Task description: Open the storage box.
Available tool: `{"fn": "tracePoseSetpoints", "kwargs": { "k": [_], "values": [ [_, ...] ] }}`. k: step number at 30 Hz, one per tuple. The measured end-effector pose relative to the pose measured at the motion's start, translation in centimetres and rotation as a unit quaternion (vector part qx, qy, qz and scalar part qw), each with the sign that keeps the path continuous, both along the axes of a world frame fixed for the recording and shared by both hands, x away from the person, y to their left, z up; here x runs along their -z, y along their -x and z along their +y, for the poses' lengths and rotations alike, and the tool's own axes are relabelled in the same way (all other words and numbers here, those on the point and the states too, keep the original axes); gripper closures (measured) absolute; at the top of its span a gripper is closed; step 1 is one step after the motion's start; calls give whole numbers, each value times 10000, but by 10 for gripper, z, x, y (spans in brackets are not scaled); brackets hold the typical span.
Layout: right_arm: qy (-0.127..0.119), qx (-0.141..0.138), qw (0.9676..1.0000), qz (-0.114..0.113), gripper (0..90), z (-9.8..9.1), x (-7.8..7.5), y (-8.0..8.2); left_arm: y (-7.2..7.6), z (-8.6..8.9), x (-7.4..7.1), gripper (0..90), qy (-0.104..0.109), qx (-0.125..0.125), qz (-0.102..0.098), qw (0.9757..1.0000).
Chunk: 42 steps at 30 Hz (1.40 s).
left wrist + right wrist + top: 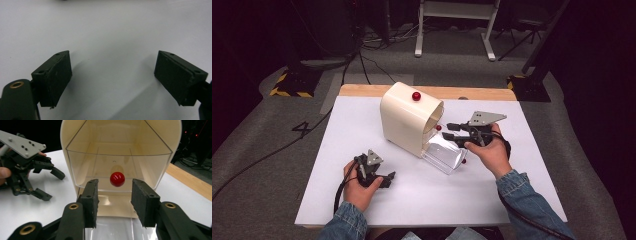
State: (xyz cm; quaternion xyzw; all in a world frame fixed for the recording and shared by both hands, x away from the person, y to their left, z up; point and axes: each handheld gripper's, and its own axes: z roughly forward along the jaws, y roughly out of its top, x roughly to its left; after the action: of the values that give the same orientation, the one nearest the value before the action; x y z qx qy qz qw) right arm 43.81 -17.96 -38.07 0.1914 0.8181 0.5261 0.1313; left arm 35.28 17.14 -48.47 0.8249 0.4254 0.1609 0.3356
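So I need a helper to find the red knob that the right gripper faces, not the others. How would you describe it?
Start at the cream box standing on the white table. Look into its open front, where the right gripper points. The red knob sits on the clear inner panel there, unlike the red knob on the box's top.

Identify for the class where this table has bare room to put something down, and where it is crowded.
Free: the white table left of the cream box, and the near edge between the forearms. Crowded: the box's open front, where the right claw faces the clear flap.

Cream box [408, 117], red knob [117, 179]
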Motion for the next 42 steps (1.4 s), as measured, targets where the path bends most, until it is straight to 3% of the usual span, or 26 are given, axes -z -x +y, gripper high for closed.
{"fn": "tracePoseSetpoints", "kwargs": {
  "k": [8, 13, 16, 31, 42],
  "values": [
    [-162, 0, 9997, 165, 598, 12, 11, -7, 0, 0, 0, 147, 2, -4, 0, 10000],
    [-177, 100, 9998, -39, 693, 17, 14, -8, 0, 0, 0, 147, -9, -1, 4, 10000],
    [-198, 160, 9997, -50, 734, 17, 15, -10, 0, 0, 0, 148, -5, -7, -6, 10000],
    [-274, 205, 9994, -89, 747, 16, 17, -8, 0, 0, 0, 148, -2, -1, 1, 10000],
    [-232, 244, 9994, -49, 747, -3, 13, 5, 0, 0, 0, 147, 2, -1, -2, 10000]
  ]
}}
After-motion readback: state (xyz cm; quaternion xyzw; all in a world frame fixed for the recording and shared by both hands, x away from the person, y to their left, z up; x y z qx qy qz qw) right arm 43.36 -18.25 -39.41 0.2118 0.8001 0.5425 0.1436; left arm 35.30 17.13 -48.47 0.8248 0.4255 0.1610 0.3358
